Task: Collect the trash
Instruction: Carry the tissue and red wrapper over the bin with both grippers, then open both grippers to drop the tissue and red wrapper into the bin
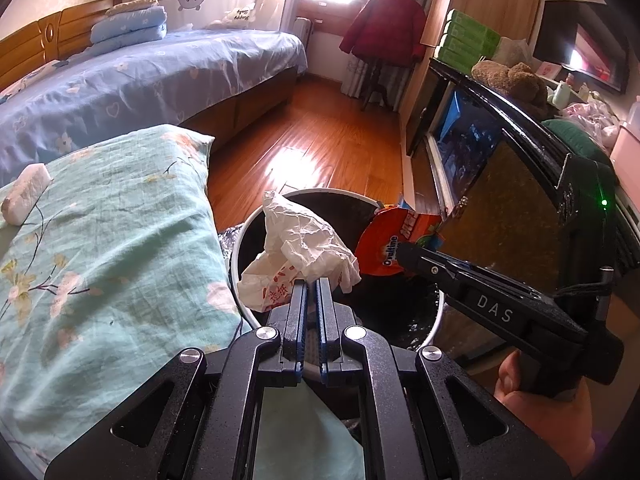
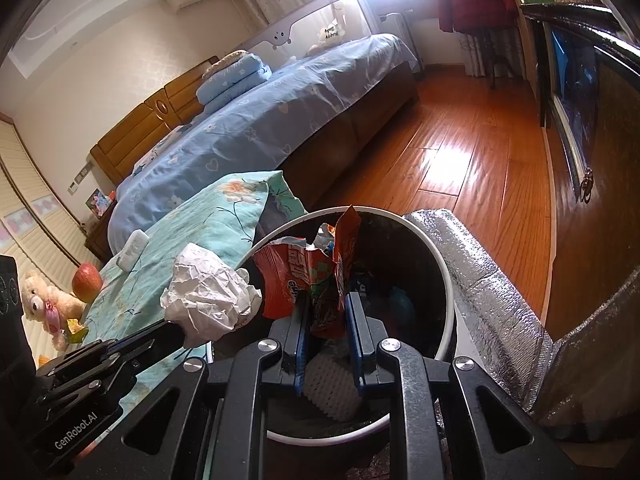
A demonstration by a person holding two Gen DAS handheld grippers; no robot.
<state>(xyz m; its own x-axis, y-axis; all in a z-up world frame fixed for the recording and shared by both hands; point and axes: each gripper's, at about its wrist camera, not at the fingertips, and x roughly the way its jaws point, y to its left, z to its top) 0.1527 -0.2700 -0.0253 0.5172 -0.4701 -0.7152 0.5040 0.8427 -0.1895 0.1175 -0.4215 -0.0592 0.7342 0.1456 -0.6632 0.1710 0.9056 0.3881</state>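
My left gripper (image 1: pixel 311 285) is shut on a crumpled white paper bag (image 1: pixel 304 242) with red print, held over the left rim of the trash bin (image 1: pixel 242 236). My right gripper (image 2: pixel 327 298) is shut on an orange Ovaltine wrapper (image 2: pixel 296 276), held above the bin's dark opening (image 2: pixel 404 264). The left wrist view shows the same wrapper (image 1: pixel 390 246) in the right gripper's tip (image 1: pixel 404 254). The paper bag (image 2: pixel 208 296) appears in the right wrist view too, at the end of the left gripper's fingers (image 2: pixel 160 330). White foam netting (image 2: pixel 332 388) lies inside the bin.
A table under a teal floral cloth (image 1: pixel 100 248) stands left of the bin, bearing a white tissue pack (image 1: pixel 26 192), an apple (image 2: pixel 86 280) and a teddy bear (image 2: pixel 44 304). A silver foil sheet (image 2: pixel 480 280) lies right of the bin. A dark cabinet (image 1: pixel 508 200) stands to the right.
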